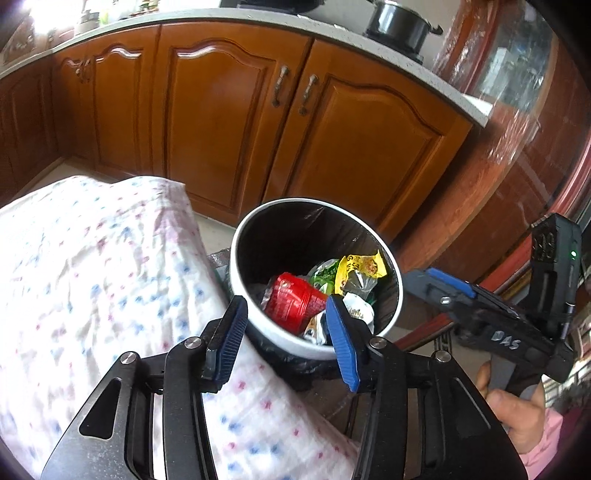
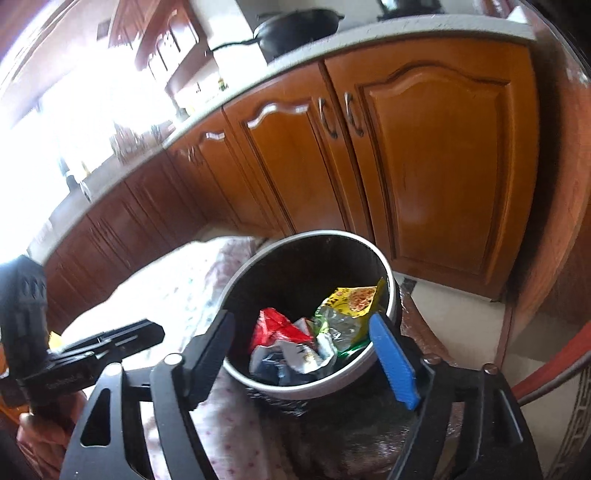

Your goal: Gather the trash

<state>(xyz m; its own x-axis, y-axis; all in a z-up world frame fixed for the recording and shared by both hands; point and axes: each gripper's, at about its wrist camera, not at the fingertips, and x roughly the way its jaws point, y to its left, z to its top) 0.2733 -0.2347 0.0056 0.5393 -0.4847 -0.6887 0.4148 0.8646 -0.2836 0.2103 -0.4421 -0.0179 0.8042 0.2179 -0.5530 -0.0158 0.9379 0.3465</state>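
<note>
A round white trash bin (image 1: 240, 266) lined with a black bag stands beside the cloth-covered table. It holds a red wrapper (image 1: 291, 301), a yellow wrapper (image 1: 360, 264), and green and silver wrappers. My left gripper (image 1: 284, 325) is open and empty, just above the bin's near rim. My right gripper (image 2: 306, 350) is open and empty, over the same bin (image 2: 236, 284), where the red wrapper (image 2: 277, 328) and yellow wrapper (image 2: 354, 299) show. The right gripper also shows in the left wrist view (image 1: 443, 291), to the right of the bin.
A table with a white dotted cloth (image 1: 92, 266) lies left of the bin. Wooden kitchen cabinets (image 1: 229, 122) stand behind under a pale countertop with a black pot (image 1: 399, 24). A curved red-brown wooden piece (image 1: 498, 166) rises on the right.
</note>
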